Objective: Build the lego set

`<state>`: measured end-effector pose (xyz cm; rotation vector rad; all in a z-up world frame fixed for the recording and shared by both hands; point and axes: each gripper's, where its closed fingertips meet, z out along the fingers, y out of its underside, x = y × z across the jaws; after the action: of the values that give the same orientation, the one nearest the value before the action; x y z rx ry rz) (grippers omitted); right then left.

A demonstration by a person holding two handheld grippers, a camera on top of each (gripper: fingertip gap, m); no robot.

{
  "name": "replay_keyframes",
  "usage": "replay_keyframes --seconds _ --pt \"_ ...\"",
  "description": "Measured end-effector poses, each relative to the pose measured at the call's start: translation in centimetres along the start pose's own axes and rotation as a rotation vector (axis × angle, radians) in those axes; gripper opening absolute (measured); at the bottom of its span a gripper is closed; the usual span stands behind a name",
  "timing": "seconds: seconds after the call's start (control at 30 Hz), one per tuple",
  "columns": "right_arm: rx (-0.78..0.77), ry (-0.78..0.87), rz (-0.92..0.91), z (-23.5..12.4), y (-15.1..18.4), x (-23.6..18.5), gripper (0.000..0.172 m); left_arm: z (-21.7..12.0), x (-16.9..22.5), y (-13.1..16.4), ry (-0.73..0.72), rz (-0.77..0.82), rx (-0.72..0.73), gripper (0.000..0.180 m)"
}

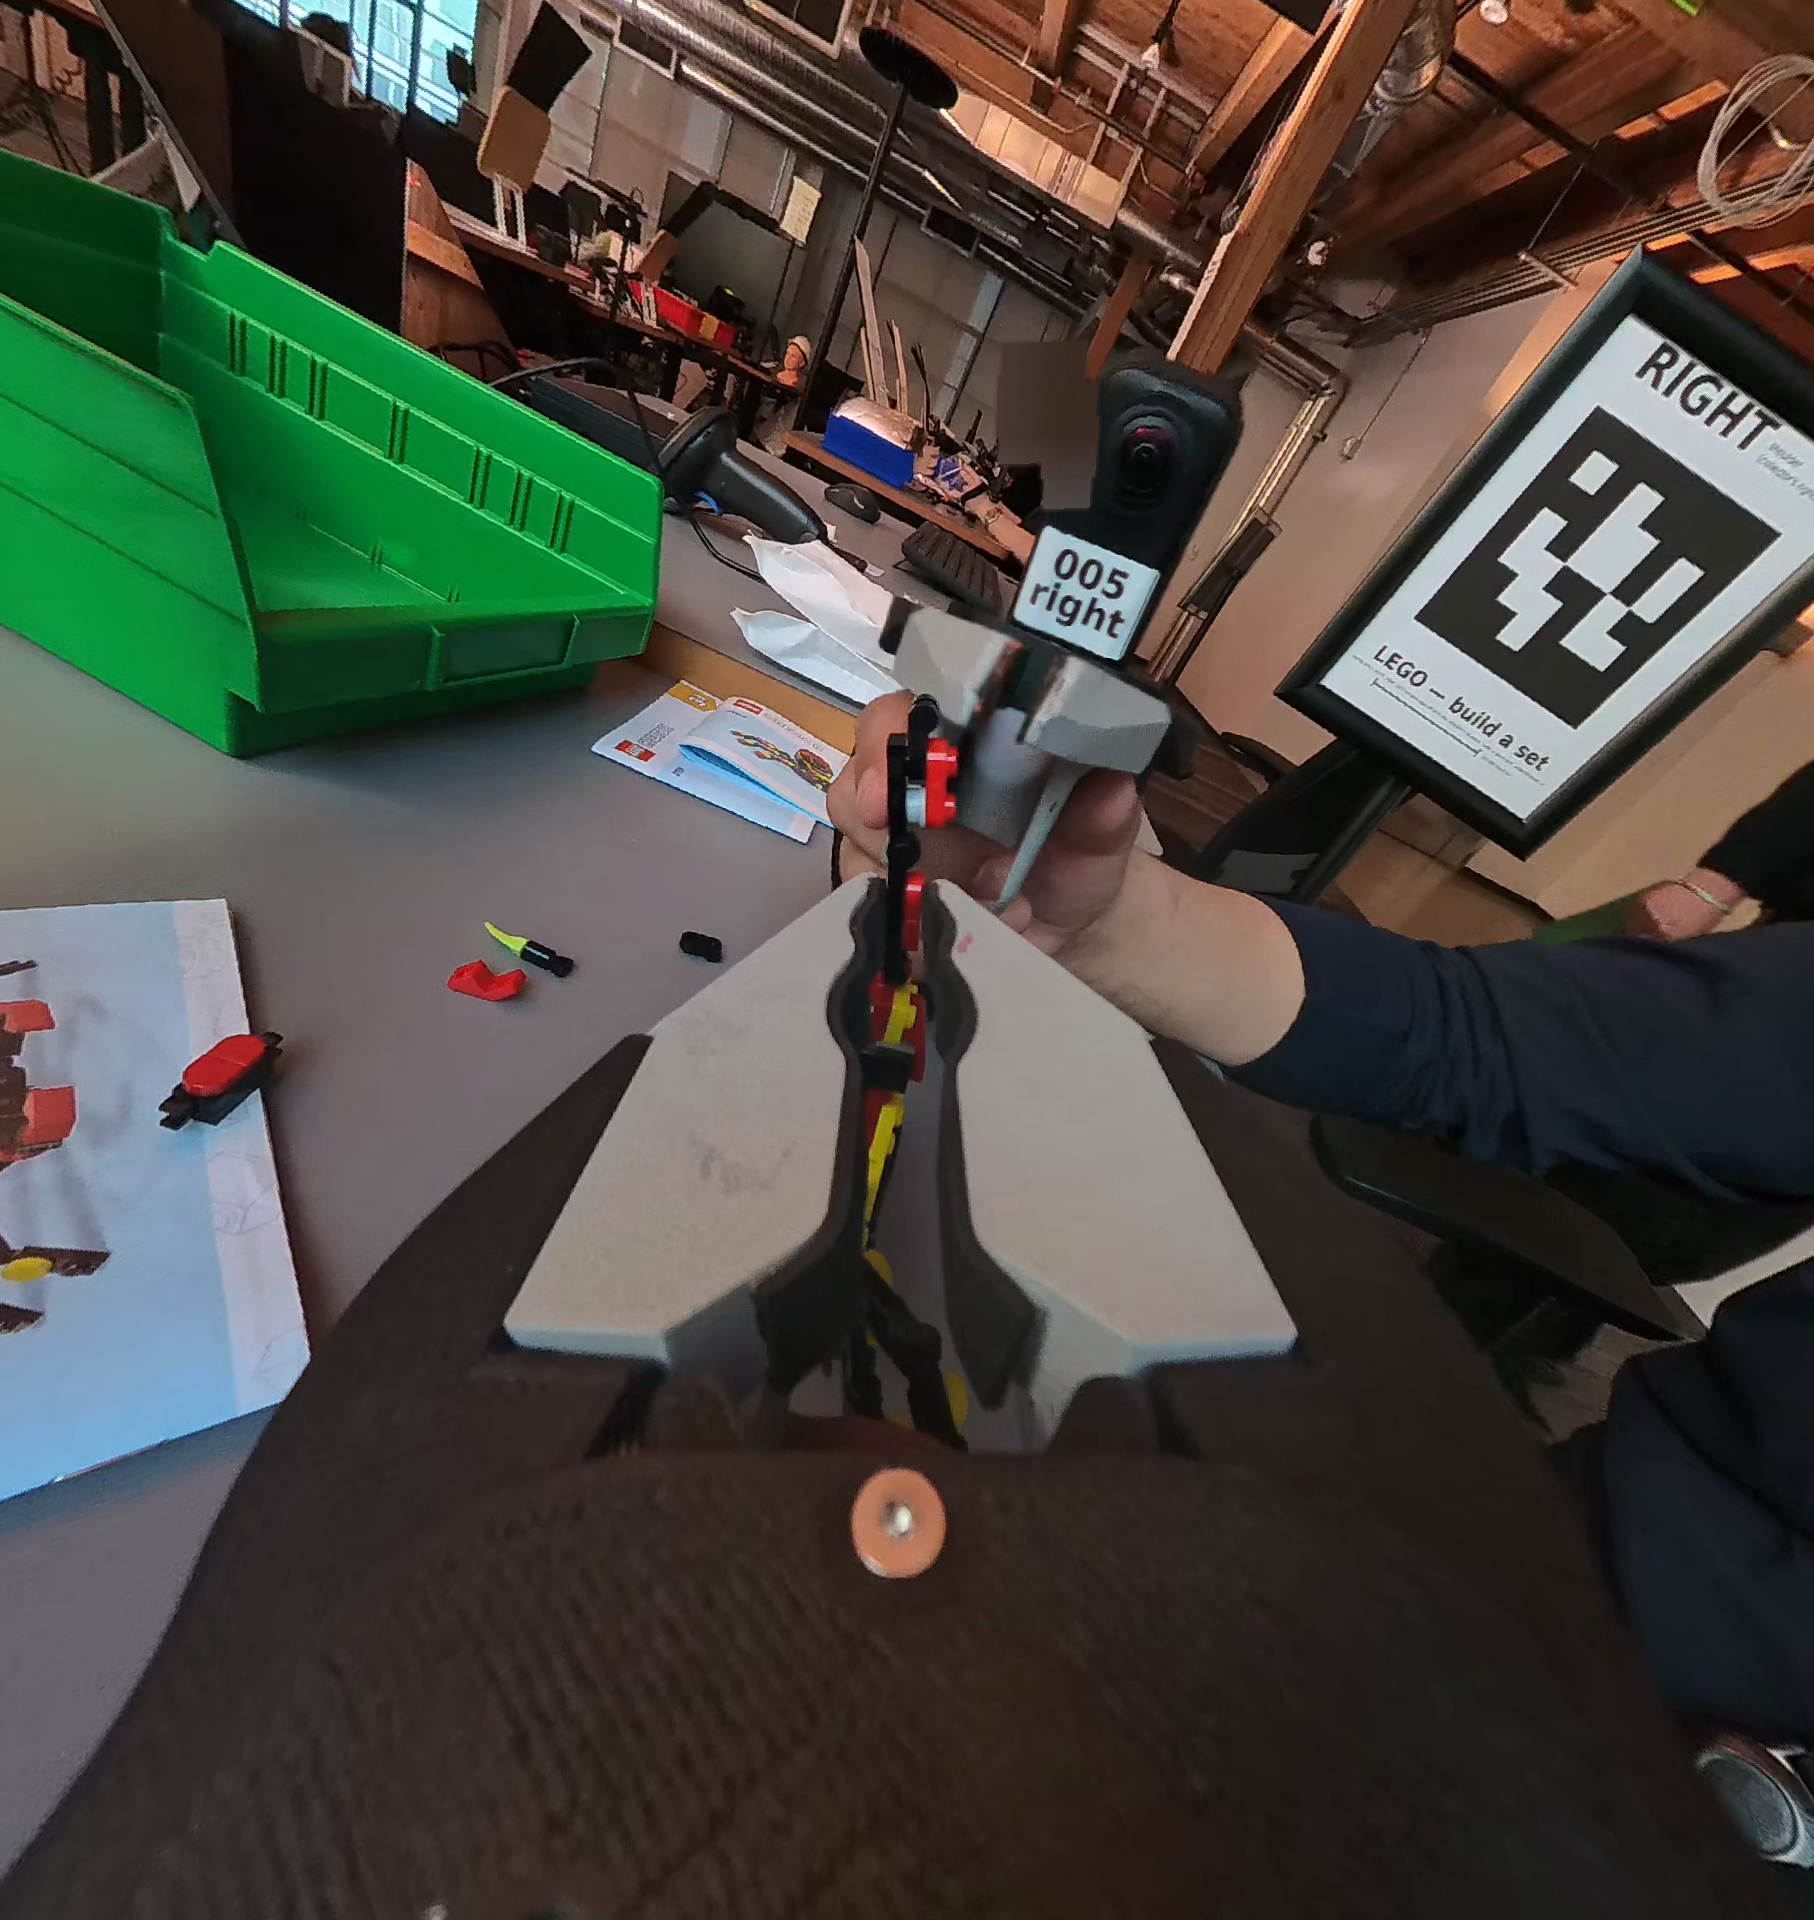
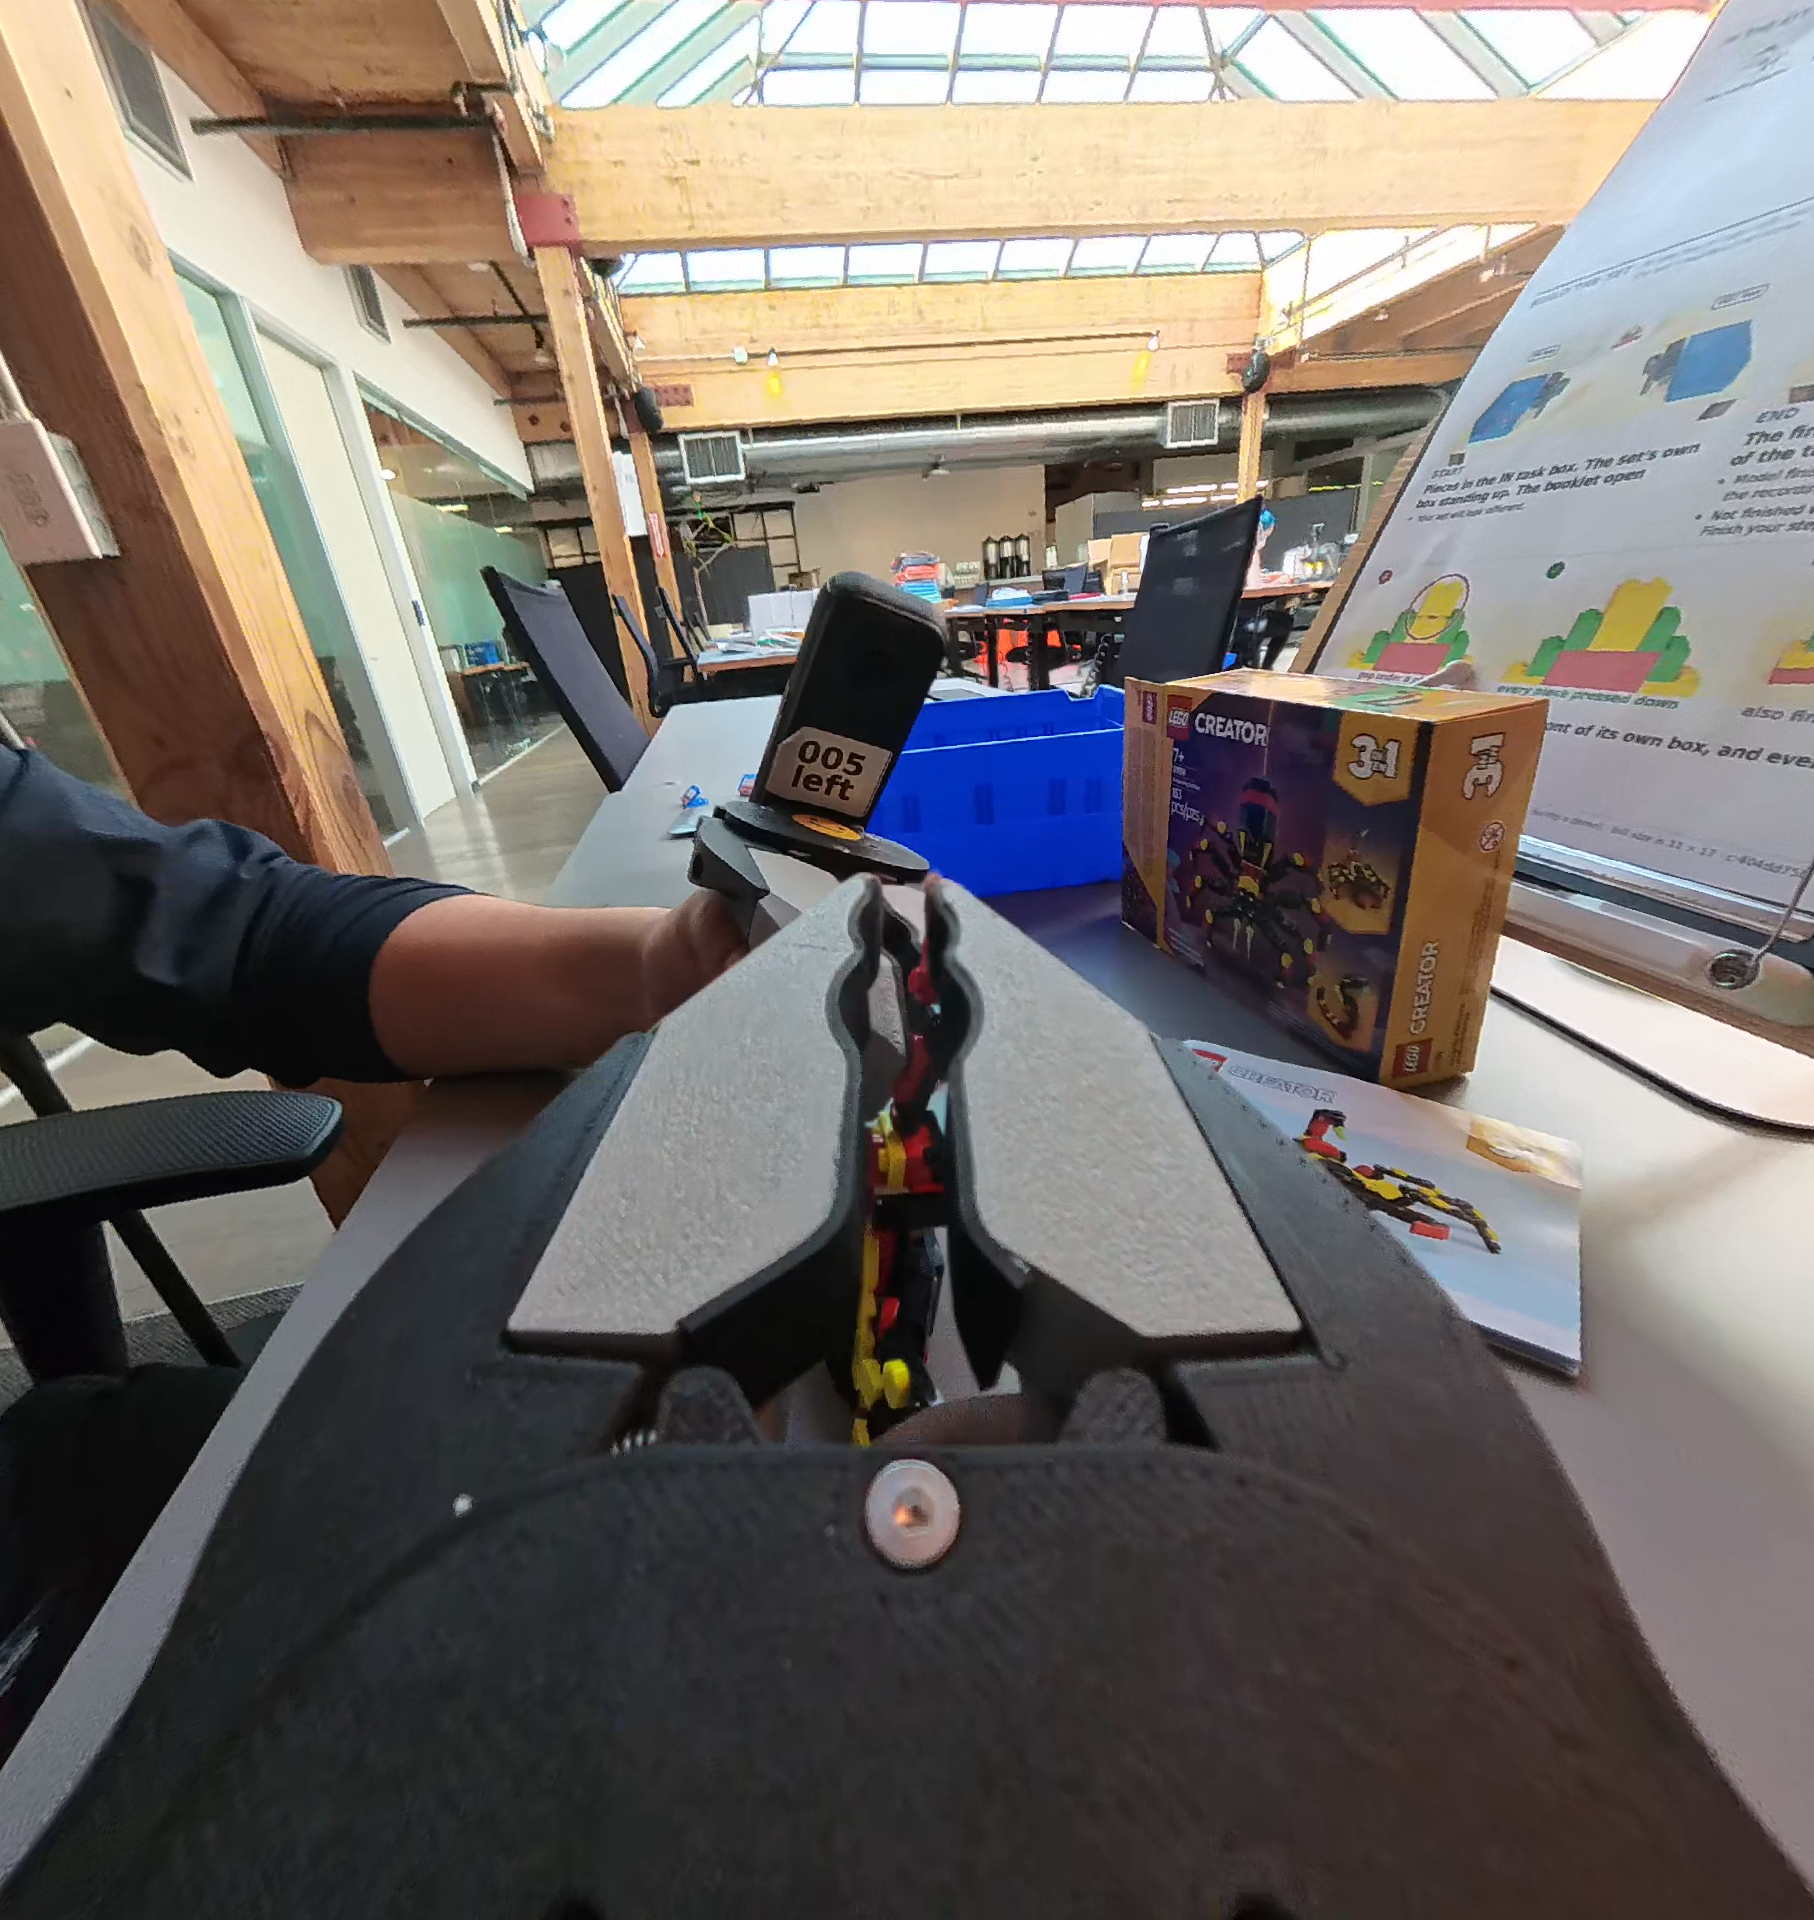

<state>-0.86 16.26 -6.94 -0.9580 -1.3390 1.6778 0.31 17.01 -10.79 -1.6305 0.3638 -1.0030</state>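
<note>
Grey table (image 1: 383, 831) in an open workshop with timber beams, skylights, further desks and chairs behind. Containers: green bin (image 1: 290, 499) at far left in the left wrist view, interior as seen bare; blue bin (image 2: 1007, 810) behind the grippers in the right wrist view, contents hidden by its wall. Loose items, left to right in the left wrist view: open instruction sheet (image 1: 103, 1195) with a red-and-black piece (image 1: 222, 1075) on its edge, red piece (image 1: 487, 980), small black pin with lime tip (image 1: 531, 943), black stub (image 1: 699, 944), folded booklet (image 1: 721, 764), framed sign (image 1: 1609, 561) at right. In the right wrist view: yellow set box (image 2: 1329, 873) upright, second booklet (image 2: 1402, 1195) flat before it, large printed board (image 2: 1661, 520) leaning at right. Left gripper (image 1: 898, 904): jaws narrow, closed on a red, yellow and black brick chain (image 1: 898, 1023) that sticks out past the tips. Right gripper (image 2: 898, 904), held by a hand (image 1: 1079, 842) (dark sleeve), meets it tip to tip; jaws narrow, pinching the chain's red end block (image 1: 941, 779). Chain held off the table, between the two grippers.
</note>
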Motion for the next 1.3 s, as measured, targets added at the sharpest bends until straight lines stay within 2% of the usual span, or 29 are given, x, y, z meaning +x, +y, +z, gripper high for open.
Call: replay_keyframes --seconds 0.4,0.77,0.83,1.0,1.07,1.1,1.3 --pt "0.008 -0.011 0.027 -0.1 -0.2 0.0 0.01 0.0 -0.1 0.0 -0.004 -0.004 0.003 0.004" --pt "-0.025 0.025 0.006 0.0 0.4 0.5 0.007 0.0 -0.3 0.2 -0.016 0.006 -0.01 0.004" --pt "-0.002 0.061 -0.001 -0.2 -0.1 1.0 0.016 0.1 -0.1 0.2 -0.007 0.011 -0.013 0.004" --pt "-0.029 0.043 0.026 -0.2 0.3 1.0 0.019 0.2 0.4 0.3 0.006 0.046 -0.021 0.004" --pt "-0.081 0.038 0.007 0.1 1.2 0.8 0.018 0.3 0.8 0.4 0.017 0.06 -0.025 0.004" --pt "-0.098 0.024 -0.003 0.3 1.5 0.5 0.012 0.3 0.8 0.4 0.015 0.071 -0.028 0.004" --pt "-0.107 -0.012 0.057 0.2 1.6 0.1 0.011 0.3 0.9 0.5 0.012 0.113 -0.035 0.004"
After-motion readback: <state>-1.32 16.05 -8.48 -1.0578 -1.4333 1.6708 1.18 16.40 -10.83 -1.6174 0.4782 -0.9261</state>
